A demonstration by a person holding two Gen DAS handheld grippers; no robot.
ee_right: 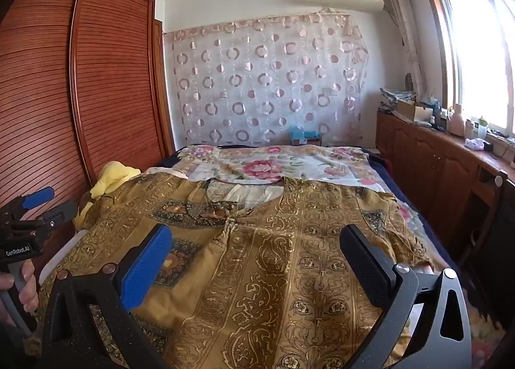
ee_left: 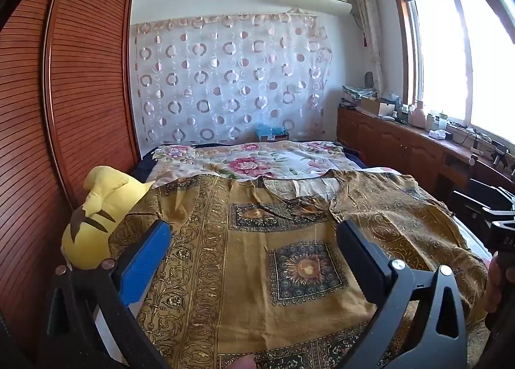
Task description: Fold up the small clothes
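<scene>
Garment [ee_left: 289, 240] spread across bed, both grippers' jaws wide apart.

Shirt [ee_left: 273, 240] lies spread flat on bed [ee_right: 325, 166], neckline toward far end. Quilt [ee_left: 257, 159] on bed behind it. Plush [ee_left: 96, 214] at shirt's left edge, shirt's left side draped partly over it. Wardrobe [ee_left: 80, 95] left of bed. Curtain [ee_left: 231, 79] on far wall, box [ee_left: 272, 132] below it at bed's far end. Cabinet [ee_right: 434, 163] runs along right under window [ee_right: 476, 47]. Left gripper [ee_left: 254, 259] and right gripper [ee_right: 257, 259] both above shirt's near part, side by side.
</scene>
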